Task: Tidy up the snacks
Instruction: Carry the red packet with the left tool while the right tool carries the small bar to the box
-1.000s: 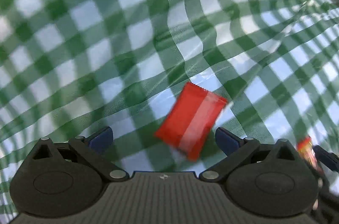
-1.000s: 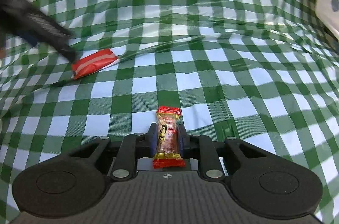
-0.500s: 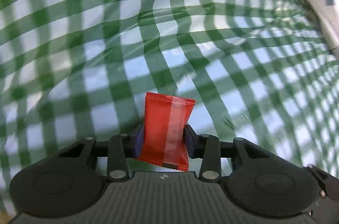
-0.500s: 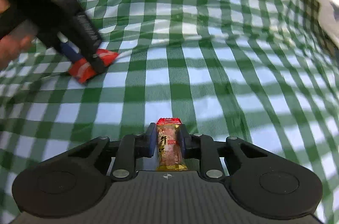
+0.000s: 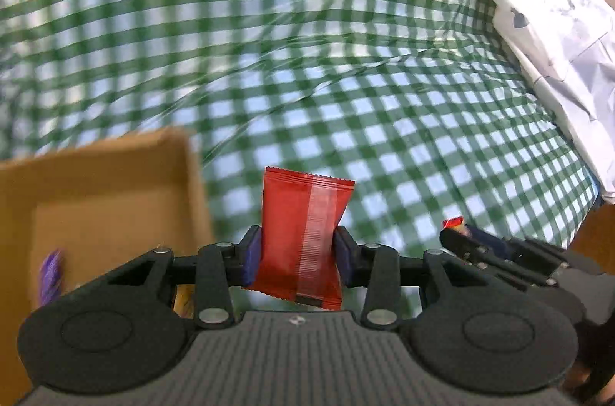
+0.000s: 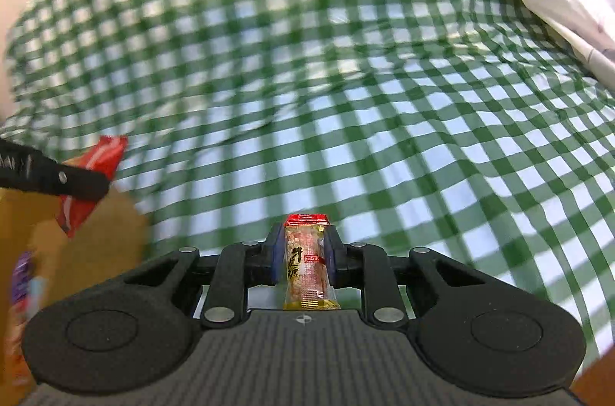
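Note:
My left gripper [image 5: 299,252] is shut on a red snack packet [image 5: 303,233] and holds it upright in the air, beside a brown cardboard box [image 5: 115,167]. The packet also shows in the right wrist view [image 6: 96,179], with the box [image 6: 96,240] below it. My right gripper [image 6: 304,252] is shut on a small clear snack bar with red ends [image 6: 307,263], above the green checked cloth [image 6: 423,156]. The right gripper shows in the left wrist view [image 5: 457,233] at the right.
The box holds a purple wrapped snack [image 5: 50,271] and other blurred packets [image 6: 19,290]. A white patterned plastic sheet [image 5: 557,21] lies at the far right of the cloth. The cloth is wrinkled in the middle.
My left gripper closed on the red packet, lifted it off the cloth and carried it to the box. My right gripper, still holding the bar, has risen and moved toward the box too.

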Demonstrator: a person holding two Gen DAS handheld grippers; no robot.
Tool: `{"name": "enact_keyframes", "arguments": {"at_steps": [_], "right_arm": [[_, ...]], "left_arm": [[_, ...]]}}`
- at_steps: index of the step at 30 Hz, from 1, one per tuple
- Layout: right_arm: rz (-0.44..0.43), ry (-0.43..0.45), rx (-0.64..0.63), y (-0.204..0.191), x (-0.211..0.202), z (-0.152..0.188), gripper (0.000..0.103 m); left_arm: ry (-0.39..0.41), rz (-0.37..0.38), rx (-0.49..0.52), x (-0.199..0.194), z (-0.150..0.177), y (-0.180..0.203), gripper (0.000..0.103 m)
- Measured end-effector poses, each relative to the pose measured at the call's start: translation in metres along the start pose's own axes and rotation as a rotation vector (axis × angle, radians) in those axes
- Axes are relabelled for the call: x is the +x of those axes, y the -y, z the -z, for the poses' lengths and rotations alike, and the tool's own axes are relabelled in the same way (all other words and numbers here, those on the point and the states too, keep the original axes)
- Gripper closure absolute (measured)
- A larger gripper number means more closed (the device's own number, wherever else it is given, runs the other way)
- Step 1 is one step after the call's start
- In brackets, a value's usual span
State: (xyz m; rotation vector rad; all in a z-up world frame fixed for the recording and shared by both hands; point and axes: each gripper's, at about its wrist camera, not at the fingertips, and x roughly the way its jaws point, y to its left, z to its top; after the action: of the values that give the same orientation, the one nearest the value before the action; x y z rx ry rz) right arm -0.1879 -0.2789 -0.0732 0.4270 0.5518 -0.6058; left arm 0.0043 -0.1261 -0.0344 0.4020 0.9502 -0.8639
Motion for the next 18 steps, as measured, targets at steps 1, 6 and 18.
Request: {"name": "enact_keyframes", "arguments": {"at_steps": [1,6,18], "right_arm": [[-0.019,-0.002,-0.01,-0.01,-0.015,0.004,0.081],[-0.133,-0.012,-0.061,-0.061,-0.082,0.03,0.081],[-0.265,-0.061,-0.232,-0.161,-0.155,0.094,0.08]], "left_arm": [[-0.005,-0.022,-0.016,-0.015,0.013,-0.004,0.059],[-0.025,-0.139,-0.119,-0.08,0.071,-0.036,0.059],[0.006,-0.237,-0.287,-0.174,0.181,-0.094,0.059]]}}
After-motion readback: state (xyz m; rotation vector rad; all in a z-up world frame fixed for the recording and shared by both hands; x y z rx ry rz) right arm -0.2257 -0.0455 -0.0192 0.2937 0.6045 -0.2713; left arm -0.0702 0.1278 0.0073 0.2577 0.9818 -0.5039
